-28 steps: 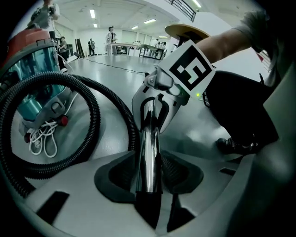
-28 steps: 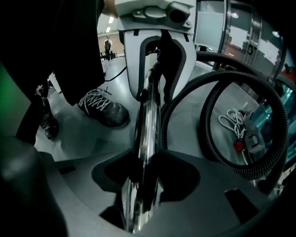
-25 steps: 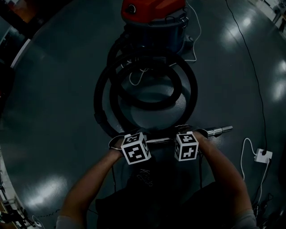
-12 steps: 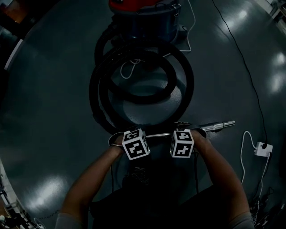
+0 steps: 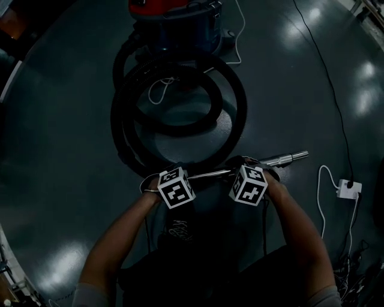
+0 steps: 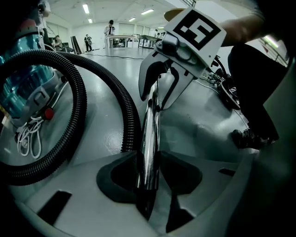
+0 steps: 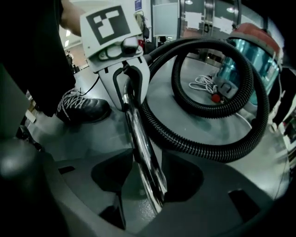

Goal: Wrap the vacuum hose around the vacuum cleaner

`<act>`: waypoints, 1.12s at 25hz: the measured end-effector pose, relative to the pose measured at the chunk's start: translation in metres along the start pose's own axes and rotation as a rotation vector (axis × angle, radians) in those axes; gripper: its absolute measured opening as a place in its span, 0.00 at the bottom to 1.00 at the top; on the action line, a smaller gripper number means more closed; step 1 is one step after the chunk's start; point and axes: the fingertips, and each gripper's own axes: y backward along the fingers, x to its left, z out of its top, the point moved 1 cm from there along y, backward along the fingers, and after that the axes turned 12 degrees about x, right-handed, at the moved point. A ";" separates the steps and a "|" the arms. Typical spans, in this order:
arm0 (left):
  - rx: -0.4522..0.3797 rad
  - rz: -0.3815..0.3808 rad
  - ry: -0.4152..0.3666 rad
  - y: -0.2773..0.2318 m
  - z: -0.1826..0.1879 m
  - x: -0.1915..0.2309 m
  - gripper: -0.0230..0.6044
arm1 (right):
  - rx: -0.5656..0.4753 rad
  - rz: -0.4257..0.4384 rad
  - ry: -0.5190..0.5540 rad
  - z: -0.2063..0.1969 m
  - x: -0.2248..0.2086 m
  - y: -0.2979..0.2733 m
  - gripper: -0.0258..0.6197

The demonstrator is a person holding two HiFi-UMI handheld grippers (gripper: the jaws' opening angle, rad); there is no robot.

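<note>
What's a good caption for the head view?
Left tool, jaws just tightened, and right tool grip a shiny tube by the coiled hose and vacuum cleaner.

**Dark clothes, pale sleeves, cube-topped grippers**

The person wears short pale grey sleeves [image 5: 90, 295], dark trousers [image 6: 254, 88] and a dark shoe [image 7: 83, 110] with white laces. The left gripper [image 6: 149, 173] and the right gripper [image 7: 149, 178] have smooth light grey shells and dark jaws. Each gripper carries a white cube [image 5: 176, 187] printed with black square markers.
</note>
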 end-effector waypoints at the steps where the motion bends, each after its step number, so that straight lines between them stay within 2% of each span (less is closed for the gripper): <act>1: -0.003 -0.005 0.005 0.001 0.000 -0.001 0.29 | -0.020 -0.002 -0.044 -0.003 -0.003 0.006 0.32; 4: -0.052 -0.038 0.047 0.014 0.010 -0.003 0.29 | -0.092 -0.016 -0.193 -0.012 -0.019 0.024 0.32; 7: -0.081 -0.022 0.058 0.026 0.024 0.000 0.29 | -0.131 -0.046 -0.284 -0.020 -0.031 0.040 0.32; 11: -0.094 0.021 0.056 0.038 0.040 0.006 0.29 | -0.144 -0.037 -0.283 -0.024 -0.029 0.057 0.31; 12: -0.099 0.033 0.058 0.041 0.045 0.008 0.29 | -0.141 -0.055 -0.282 -0.026 -0.030 0.061 0.24; 13: -0.106 0.046 0.058 0.045 0.049 0.010 0.29 | -0.134 -0.083 -0.280 -0.029 -0.032 0.064 0.13; 14: -0.114 0.063 0.054 0.049 0.054 0.013 0.25 | -0.124 -0.111 -0.278 -0.032 -0.035 0.067 0.05; 17: -0.142 0.104 0.037 0.061 0.067 0.023 0.05 | -0.103 -0.148 -0.279 -0.041 -0.040 0.070 0.05; 20: -0.141 0.098 0.019 0.072 0.079 0.030 0.05 | -0.099 -0.183 -0.270 -0.047 -0.048 0.075 0.05; 23: -0.142 0.076 0.001 0.089 0.096 0.034 0.05 | -0.105 -0.228 -0.319 -0.057 -0.062 0.089 0.05; 28: -0.122 0.064 -0.061 0.126 0.117 0.027 0.05 | -0.063 -0.376 -0.367 -0.083 -0.071 0.133 0.05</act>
